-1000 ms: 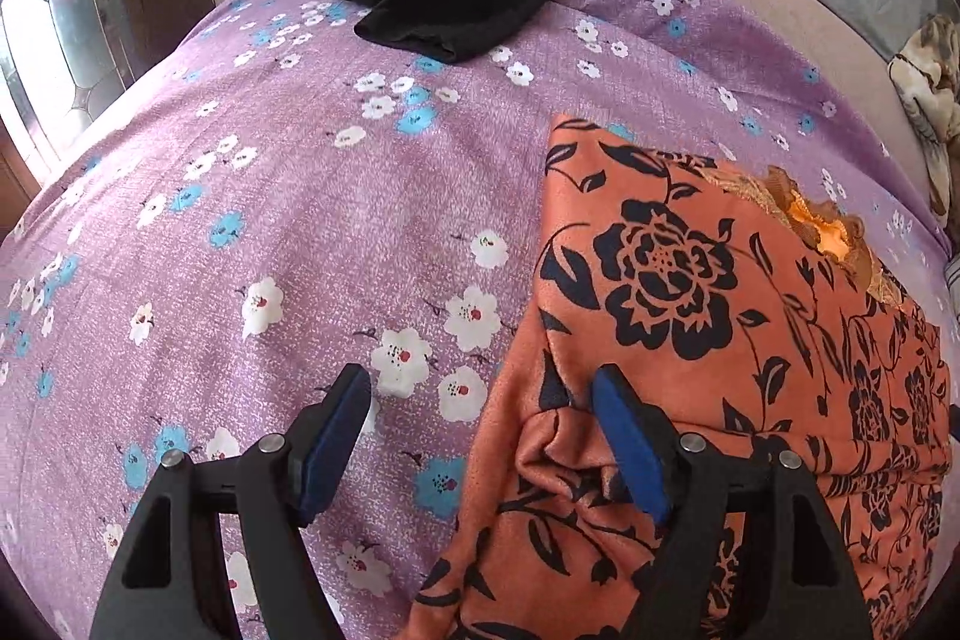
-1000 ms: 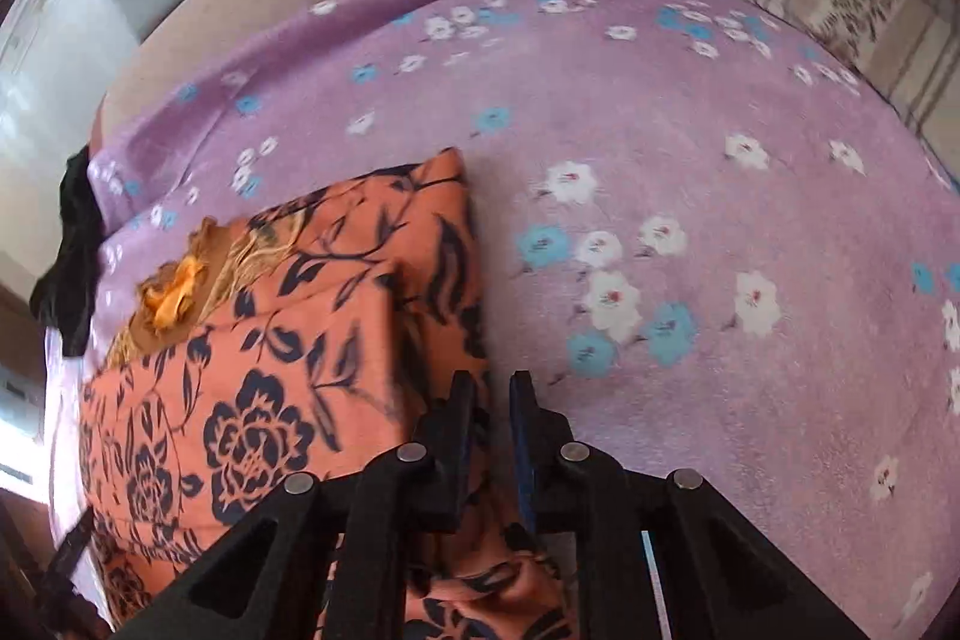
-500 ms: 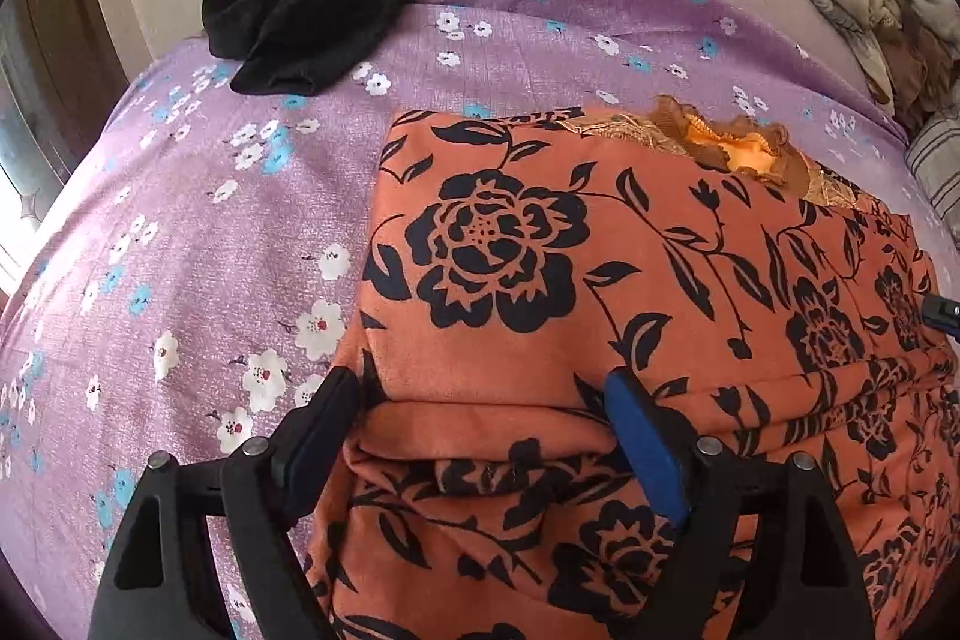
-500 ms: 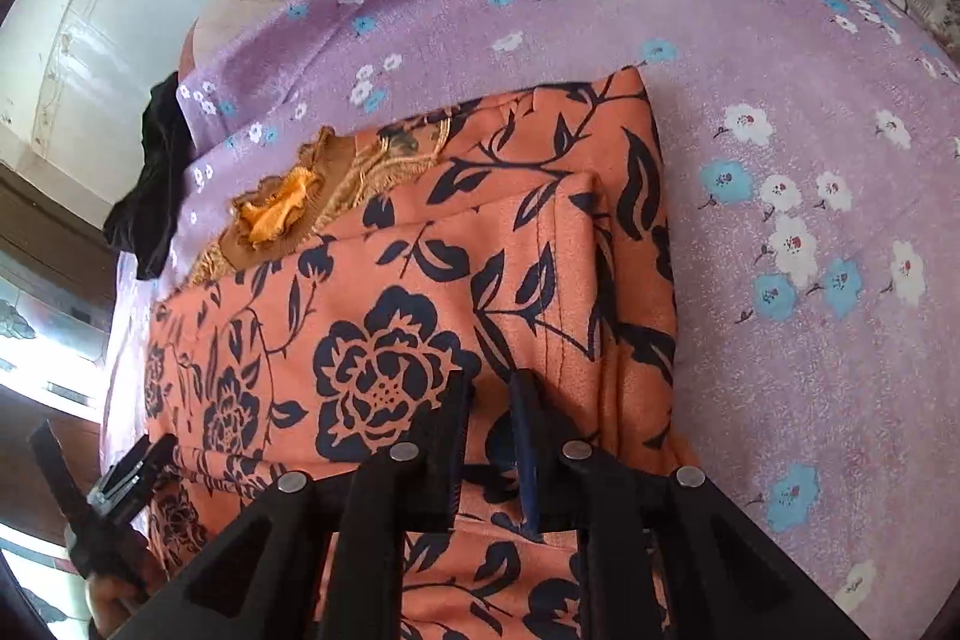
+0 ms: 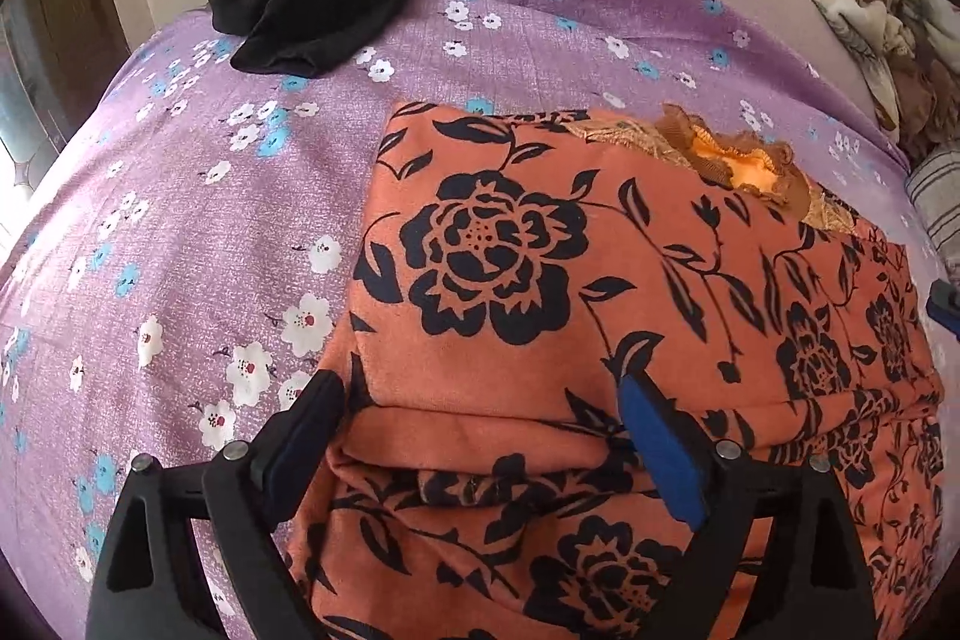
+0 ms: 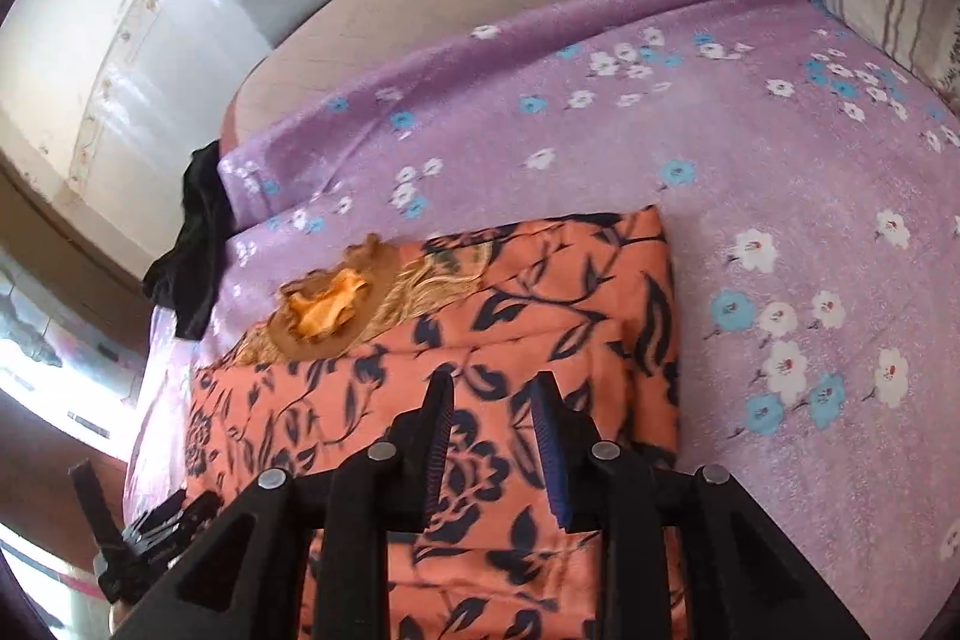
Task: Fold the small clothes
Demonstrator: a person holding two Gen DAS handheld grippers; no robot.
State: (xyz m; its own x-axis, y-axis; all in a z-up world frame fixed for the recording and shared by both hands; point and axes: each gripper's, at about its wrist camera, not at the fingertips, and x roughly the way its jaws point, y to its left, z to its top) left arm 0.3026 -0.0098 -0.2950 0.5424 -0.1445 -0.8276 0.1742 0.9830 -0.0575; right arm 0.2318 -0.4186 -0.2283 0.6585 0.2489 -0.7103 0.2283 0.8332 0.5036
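The orange garment (image 5: 600, 292) is a matt woven cloth with a fine, slightly grainy face, printed with black flowers; at its neck sits a ruffled brown-and-gold trim (image 5: 726, 154) of thinner, lightly shiny cloth. The bedsheet (image 5: 198, 244) beneath is matt purple cloth with a speckled, coarse-looking weave and a floral print. The black garment (image 5: 324, 10) is a soft, dull, crumpled cloth. The left tool (image 5: 480, 436) is matt black plastic with small metal pins and blue rubbery pads (image 5: 654, 454); the right tool (image 6: 495, 430) has ribbed pad faces.
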